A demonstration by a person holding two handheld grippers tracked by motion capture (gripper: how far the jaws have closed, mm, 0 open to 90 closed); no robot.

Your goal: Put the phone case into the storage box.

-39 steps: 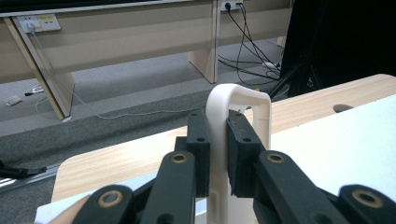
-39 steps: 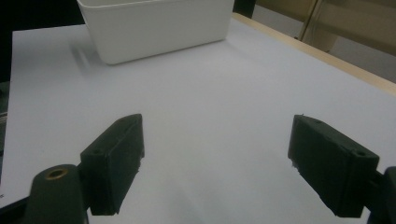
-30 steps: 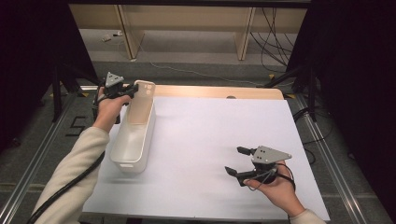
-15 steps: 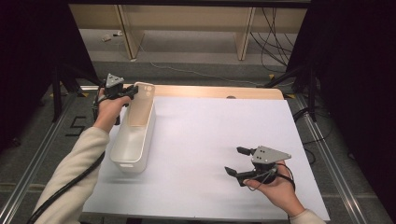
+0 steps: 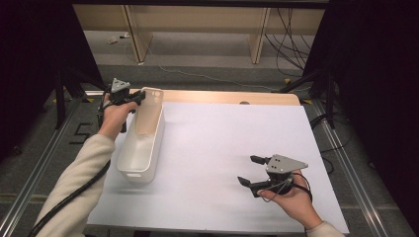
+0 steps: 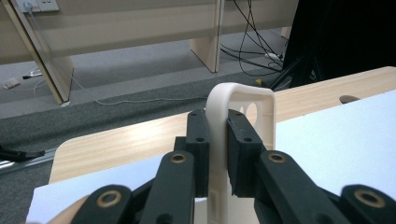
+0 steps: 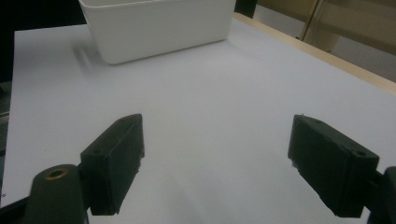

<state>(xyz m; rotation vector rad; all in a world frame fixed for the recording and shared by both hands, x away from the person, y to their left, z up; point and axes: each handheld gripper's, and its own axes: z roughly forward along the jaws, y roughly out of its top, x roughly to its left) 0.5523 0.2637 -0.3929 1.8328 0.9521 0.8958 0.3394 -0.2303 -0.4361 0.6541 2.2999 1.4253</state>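
Left side first. Left gripper [image 5: 140,97] sits at the far left corner of the table, jaws clamped on the far end wall of the white plastic bin [image 5: 141,143]. In the left gripper view the pads [image 6: 199,140] press either side of the bin's upright rim, just below its cut-out handle [image 6: 243,100]; grip looks firm and square.

The bin rests lengthwise along the left edge of the white sheet [image 5: 217,163], far end near the wooden table edge [image 5: 227,97]. Against the frames from a second and half a second back: no shift in bin, hand or sleeve. The hold is set but the pull or lift has not begun, as I read it.

Right side. Right gripper [image 5: 257,170] hovers low over the sheet's near right part, jaws spread wide, holding nothing, well apart from the bin. Also unmoved. It seems to be waiting while the left does the work.
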